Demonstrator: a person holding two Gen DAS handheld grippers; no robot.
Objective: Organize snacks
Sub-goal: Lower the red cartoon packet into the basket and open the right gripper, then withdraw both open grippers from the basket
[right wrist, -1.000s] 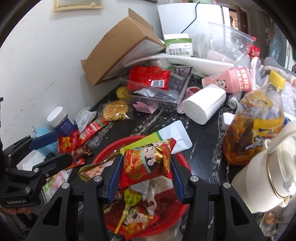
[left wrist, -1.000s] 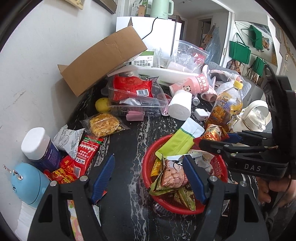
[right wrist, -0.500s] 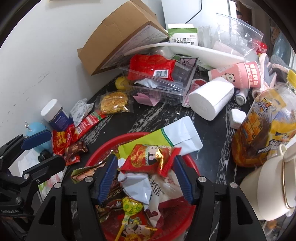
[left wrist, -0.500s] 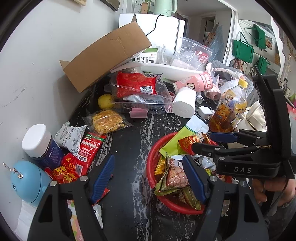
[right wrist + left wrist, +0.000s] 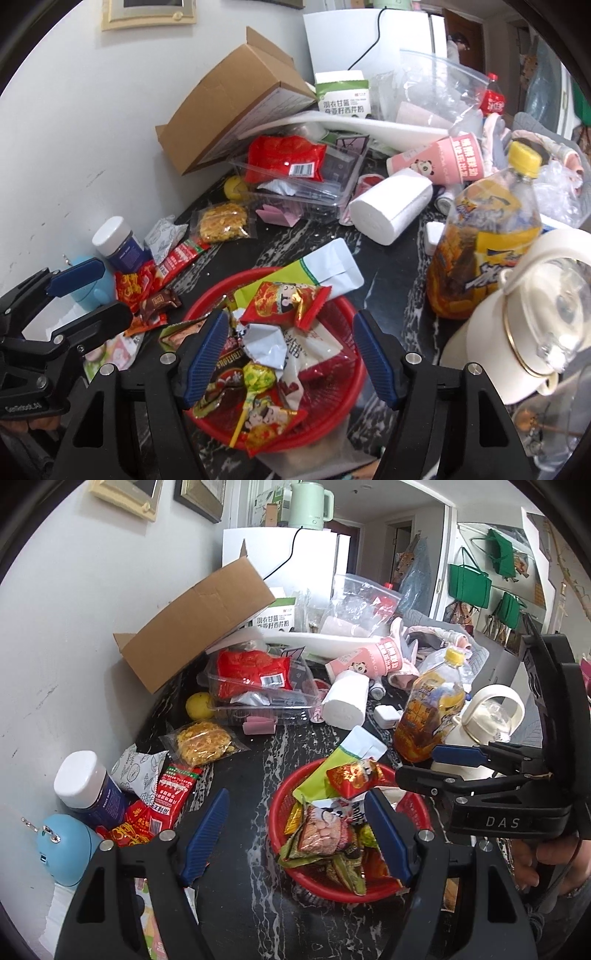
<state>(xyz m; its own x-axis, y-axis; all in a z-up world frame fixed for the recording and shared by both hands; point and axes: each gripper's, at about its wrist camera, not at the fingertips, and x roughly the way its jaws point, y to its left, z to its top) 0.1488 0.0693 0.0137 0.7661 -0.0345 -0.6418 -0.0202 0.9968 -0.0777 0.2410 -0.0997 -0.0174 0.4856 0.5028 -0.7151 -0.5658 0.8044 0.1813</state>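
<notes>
A red basket [image 5: 221, 286] [image 5: 273, 819] on the black marbled table holds several snack packets. On top of that pile lies a red-and-gold packet [image 5: 284, 302] [image 5: 351, 775], against a green-and-white pouch [image 5: 317, 266]. My right gripper [image 5: 290, 332] [image 5: 424, 766] hovers over the basket, its jaws opening, and its pads touch nothing. The left gripper [image 5: 297, 805] [image 5: 99, 295] is open and empty above the basket's left rim. Loose snacks lie to the left: red packets [image 5: 173, 786] [image 5: 177, 258], a yellow crisp bag [image 5: 203, 738] and a brown chocolate bar [image 5: 160, 301].
An orange drink bottle [image 5: 491, 240] and a cream kettle [image 5: 517, 332] stand close to the basket's right. Behind it lie a paper roll [image 5: 391, 206], a clear tray with a red bag [image 5: 295, 173] and a tipped cardboard box [image 5: 192, 627]. A white-lidded jar [image 5: 81, 786] stands by the left wall.
The right gripper opened and let the red-and-gold packet drop onto the pile in the basket, then drew back a little. The left gripper rose slightly, still open.
</notes>
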